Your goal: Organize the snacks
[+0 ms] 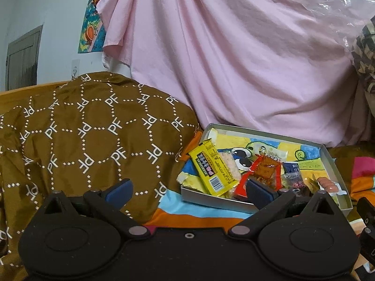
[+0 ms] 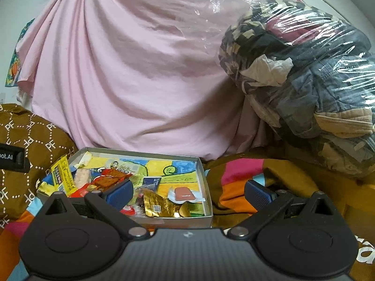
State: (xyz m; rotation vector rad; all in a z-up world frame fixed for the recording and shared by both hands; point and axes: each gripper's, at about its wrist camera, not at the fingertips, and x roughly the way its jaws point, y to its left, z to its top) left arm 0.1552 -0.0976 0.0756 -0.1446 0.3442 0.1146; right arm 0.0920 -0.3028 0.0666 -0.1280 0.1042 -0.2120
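Note:
A shallow grey box with a colourful drawing inside lies on the bedding and holds several snacks. Among them are a yellow bar, a red spicy-strip packet, a gold wrapper and a packed sausage. My left gripper is open and empty, just short of the box's near left corner. My right gripper is open and empty, over the box's near right part.
A brown patterned pillow lies left of the box. A pink sheet hangs behind. A clear bag of clothes is piled at the right. A striped blanket covers the bed under and right of the box.

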